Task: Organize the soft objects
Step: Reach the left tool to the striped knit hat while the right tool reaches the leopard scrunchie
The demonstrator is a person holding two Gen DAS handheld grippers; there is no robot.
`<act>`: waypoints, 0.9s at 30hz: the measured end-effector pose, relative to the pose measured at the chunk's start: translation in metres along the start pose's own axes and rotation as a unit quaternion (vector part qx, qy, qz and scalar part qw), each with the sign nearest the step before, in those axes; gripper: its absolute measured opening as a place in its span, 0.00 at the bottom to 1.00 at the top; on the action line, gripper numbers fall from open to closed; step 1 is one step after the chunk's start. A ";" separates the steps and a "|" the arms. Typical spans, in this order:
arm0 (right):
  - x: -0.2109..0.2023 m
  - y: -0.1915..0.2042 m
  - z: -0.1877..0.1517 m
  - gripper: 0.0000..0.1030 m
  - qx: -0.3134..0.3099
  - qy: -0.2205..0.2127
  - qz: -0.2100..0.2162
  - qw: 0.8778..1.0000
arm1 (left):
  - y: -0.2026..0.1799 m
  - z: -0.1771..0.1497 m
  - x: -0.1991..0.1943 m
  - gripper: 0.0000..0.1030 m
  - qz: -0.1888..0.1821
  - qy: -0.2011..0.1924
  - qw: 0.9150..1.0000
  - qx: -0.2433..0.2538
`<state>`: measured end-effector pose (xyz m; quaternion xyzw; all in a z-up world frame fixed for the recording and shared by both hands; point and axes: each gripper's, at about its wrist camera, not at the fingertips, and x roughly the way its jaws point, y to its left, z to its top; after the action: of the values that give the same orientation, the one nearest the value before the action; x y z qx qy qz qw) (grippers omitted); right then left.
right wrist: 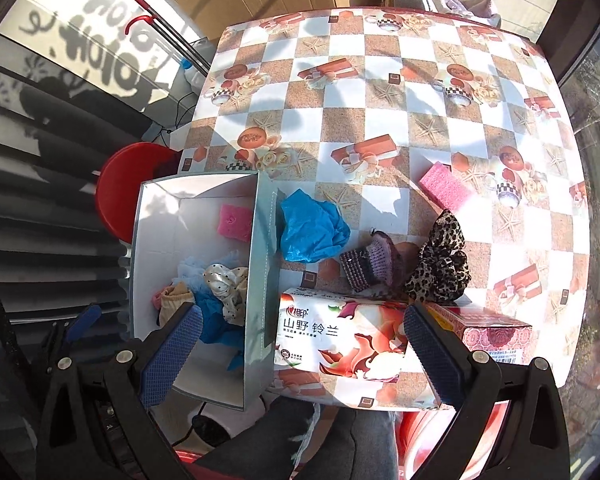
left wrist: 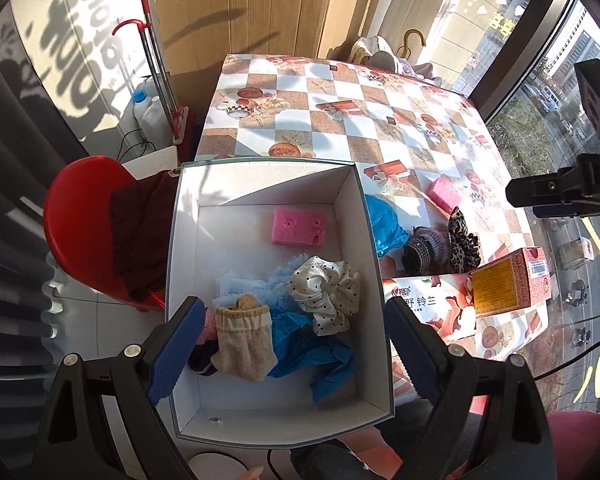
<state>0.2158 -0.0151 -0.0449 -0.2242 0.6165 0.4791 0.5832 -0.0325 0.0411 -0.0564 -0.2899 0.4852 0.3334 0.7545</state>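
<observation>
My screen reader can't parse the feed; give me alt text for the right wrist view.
The open right gripper hovers empty over a tissue pack at the checkered table's near edge. Beyond it lie a blue cloth, a purple knit piece, a leopard scrunchie and a pink sponge; left, the white box already holds soft items.

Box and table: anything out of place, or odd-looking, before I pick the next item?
Nothing is spilled or damaged. The box overhangs the table's left edge, which looks precarious. Still outside it: blue crumpled paper, a pink sponge, a knitted piece and a leopard scrunchie. Both grippers are open and empty.
</observation>
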 end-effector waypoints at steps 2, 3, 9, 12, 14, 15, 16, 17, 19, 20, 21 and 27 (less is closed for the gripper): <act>-0.007 -0.028 0.002 0.98 0.023 -0.005 -0.010 1.000 | -0.008 0.006 0.006 0.90 -0.006 0.011 1.000 0.004; -0.010 -0.042 0.002 0.98 0.034 -0.008 -0.015 0.999 | -0.013 0.009 0.010 0.90 -0.008 0.017 1.000 0.007; -0.014 -0.119 0.006 0.98 0.086 -0.001 -0.043 0.995 | -0.060 0.026 0.030 0.90 -0.009 0.044 0.998 0.053; -0.005 -0.143 0.010 0.98 0.091 0.014 -0.047 0.995 | -0.085 0.035 0.041 0.90 -0.014 0.056 0.996 0.074; 0.005 -0.155 0.014 0.98 0.087 0.030 -0.046 0.995 | -0.104 0.042 0.050 0.90 -0.013 0.066 0.994 0.087; 0.011 -0.160 0.016 0.98 0.084 0.039 -0.044 0.995 | -0.111 0.045 0.055 0.90 -0.014 0.072 0.993 0.092; 0.018 -0.164 0.018 0.98 0.080 0.048 -0.043 0.995 | -0.121 0.048 0.062 0.90 -0.015 0.081 0.992 0.098; 0.026 -0.168 0.021 0.98 0.073 0.060 -0.042 0.995 | -0.129 0.050 0.069 0.90 -0.015 0.090 0.990 0.104; 0.041 -0.173 0.026 0.98 0.057 0.087 -0.044 0.994 | -0.145 0.054 0.086 0.90 -0.012 0.111 0.987 0.116; 0.048 -0.175 0.028 0.98 0.049 0.097 -0.045 0.993 | -0.152 0.055 0.095 0.90 -0.009 0.123 0.985 0.123; 0.056 -0.177 0.031 0.98 0.041 0.107 -0.046 0.992 | -0.160 0.056 0.104 0.90 -0.001 0.135 0.982 0.131; 0.113 -0.189 0.045 0.98 0.003 0.194 -0.043 0.980 | -0.194 0.063 0.159 0.90 0.047 0.183 0.965 0.182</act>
<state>0.3714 -0.0285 -0.2062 -0.3376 0.7089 0.3993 0.4733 0.2026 0.0056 -0.1587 -0.1805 0.6809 0.2158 0.6761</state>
